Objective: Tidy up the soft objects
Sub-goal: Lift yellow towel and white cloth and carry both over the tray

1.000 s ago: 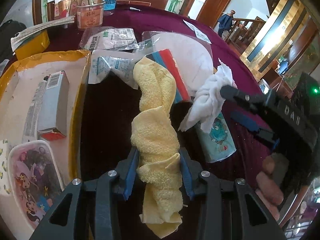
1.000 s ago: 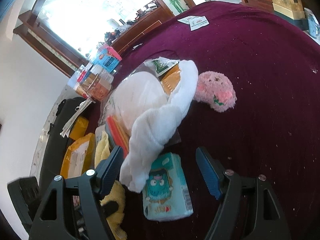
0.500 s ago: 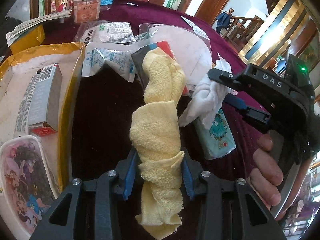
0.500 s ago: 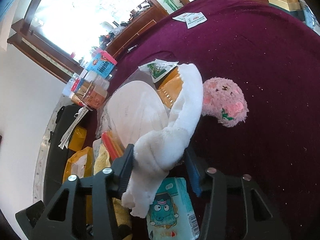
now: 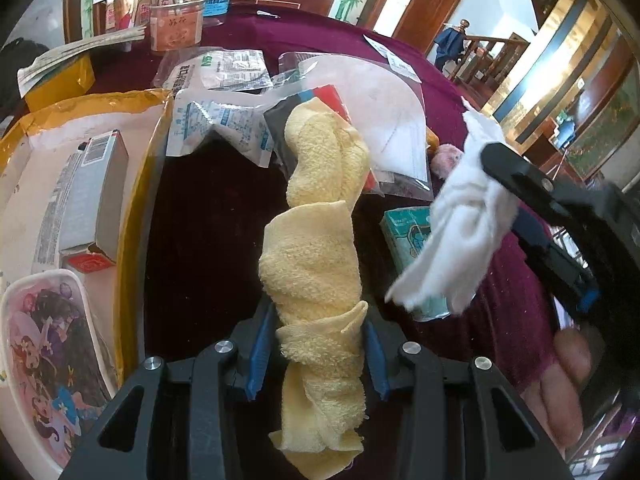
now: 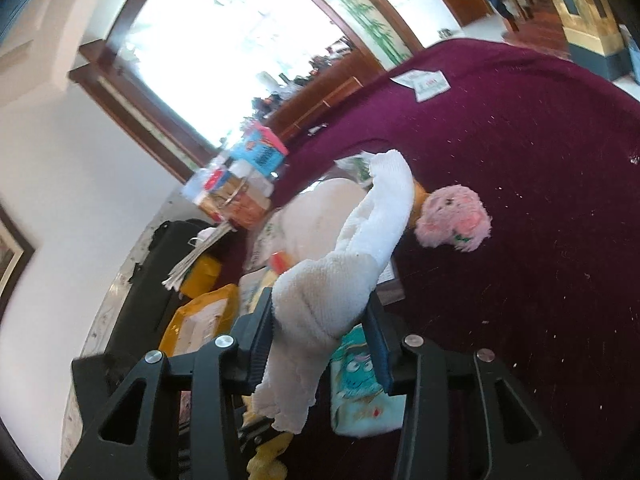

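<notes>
A twisted yellow towel (image 5: 316,240) runs up the middle of the left wrist view. My left gripper (image 5: 316,344) is shut on its near end, blue pads pressing both sides. A white towel (image 6: 352,264) is squeezed between the pads of my right gripper (image 6: 320,336), whose jaws are still closing; its far end hangs raised over the table. From the left wrist view the white towel (image 5: 460,224) dangles from the right gripper (image 5: 532,216), which a hand (image 5: 560,392) holds. A pink plush toy (image 6: 454,218) lies on the maroon cloth beyond it.
A teal tissue pack (image 6: 360,392) lies under the white towel. Plastic packets (image 5: 224,124), a white paper fan (image 5: 380,100) and jars (image 5: 176,24) crowd the far table. A yellow envelope (image 5: 152,168) with a grey box (image 5: 88,196) and a cartoon-printed case (image 5: 44,360) sits left.
My right gripper closed on the white towel and lifted it off the tissue pack. The yellow towel stays gripped by the left gripper in the same place.
</notes>
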### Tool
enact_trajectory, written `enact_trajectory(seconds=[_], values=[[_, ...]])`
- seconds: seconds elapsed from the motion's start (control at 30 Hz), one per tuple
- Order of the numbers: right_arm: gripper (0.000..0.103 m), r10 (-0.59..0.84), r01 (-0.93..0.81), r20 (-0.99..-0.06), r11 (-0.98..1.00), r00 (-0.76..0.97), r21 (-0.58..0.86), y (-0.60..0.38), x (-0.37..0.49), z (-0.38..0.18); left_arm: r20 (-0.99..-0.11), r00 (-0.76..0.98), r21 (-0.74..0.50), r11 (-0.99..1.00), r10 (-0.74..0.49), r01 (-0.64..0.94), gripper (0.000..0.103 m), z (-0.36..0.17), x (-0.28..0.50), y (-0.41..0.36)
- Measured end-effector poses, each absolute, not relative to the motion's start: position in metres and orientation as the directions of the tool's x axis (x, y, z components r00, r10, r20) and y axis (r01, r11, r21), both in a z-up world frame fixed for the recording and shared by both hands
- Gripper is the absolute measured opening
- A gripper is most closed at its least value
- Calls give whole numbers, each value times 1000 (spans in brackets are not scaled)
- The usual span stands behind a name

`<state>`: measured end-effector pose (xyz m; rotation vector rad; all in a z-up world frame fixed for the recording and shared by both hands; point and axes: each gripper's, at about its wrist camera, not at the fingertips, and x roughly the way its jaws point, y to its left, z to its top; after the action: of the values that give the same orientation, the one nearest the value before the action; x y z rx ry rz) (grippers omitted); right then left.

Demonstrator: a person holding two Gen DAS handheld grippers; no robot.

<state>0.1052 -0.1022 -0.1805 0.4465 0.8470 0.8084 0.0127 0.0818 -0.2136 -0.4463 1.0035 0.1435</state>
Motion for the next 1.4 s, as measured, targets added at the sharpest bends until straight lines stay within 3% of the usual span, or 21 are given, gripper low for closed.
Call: enact_trajectory(seconds=[0.13,0.9,1.4], values=[[41,793,-481,-462,609,398,631,-101,98,-174,-829,550,-322,892,-103,-317,39,-210,9,84],[41,793,-511,-449,609,412,607,-101,85,-169,-720,674,-463,839,-167,-287,38,-156,-28,101],[41,823,-611,-448,563,350,557,-68,53,-155,-659,740,-511,801,-133,-311,38,-126,-66,136]])
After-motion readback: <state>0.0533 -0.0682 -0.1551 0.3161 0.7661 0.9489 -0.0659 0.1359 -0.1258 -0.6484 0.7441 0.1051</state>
